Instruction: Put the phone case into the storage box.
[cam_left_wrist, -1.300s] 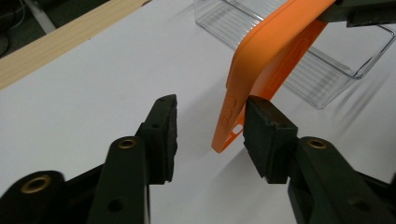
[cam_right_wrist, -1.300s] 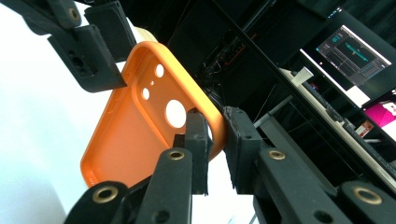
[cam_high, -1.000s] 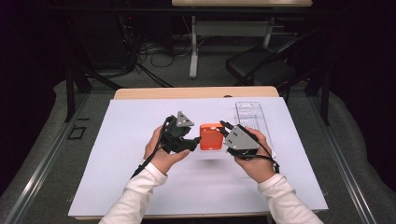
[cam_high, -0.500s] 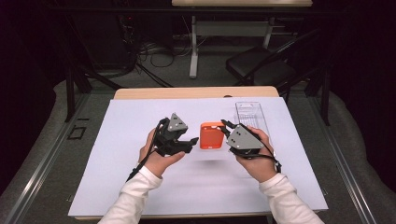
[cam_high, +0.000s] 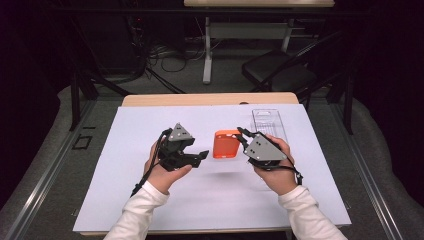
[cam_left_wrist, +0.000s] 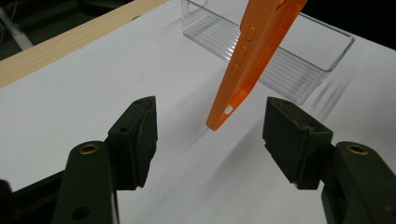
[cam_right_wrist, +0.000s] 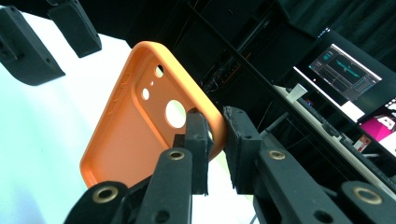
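the orange phone case (cam_high: 225, 144) is soft-looking matte rubber, a rounded rectangle with raised side buttons (cam_left_wrist: 243, 51) and round camera cut-outs (cam_right_wrist: 175, 113). it hangs in the air above the white sheet (cam_high: 150, 130) that covers the wooden table (cam_high: 150, 99), pinched at one rim by the right gripper (cam_right_wrist: 215, 135), whose black jaws press the thin edge between their ribbed pads. behind it lies a clear plastic tray (cam_left_wrist: 299, 56), long and shallow with a ridged floor, resting on the sheet.

a second ago the left gripper (cam_high: 199, 156) sat against the case's left edge; now it stands apart from it, just beside, and its jaws have just been opening. in the left gripper view they stand moderately wide, with the case's lower corner floating beyond and between them, touching neither pad. the case and the right gripper keep the same place.

the left hand (cam_high: 165, 172) holds its gripper roughly level, pointed rightward at the case. the right hand (cam_high: 275, 170) grips from below, its gripper angled up and to the left, with the case held nearly upright, slightly tilted.
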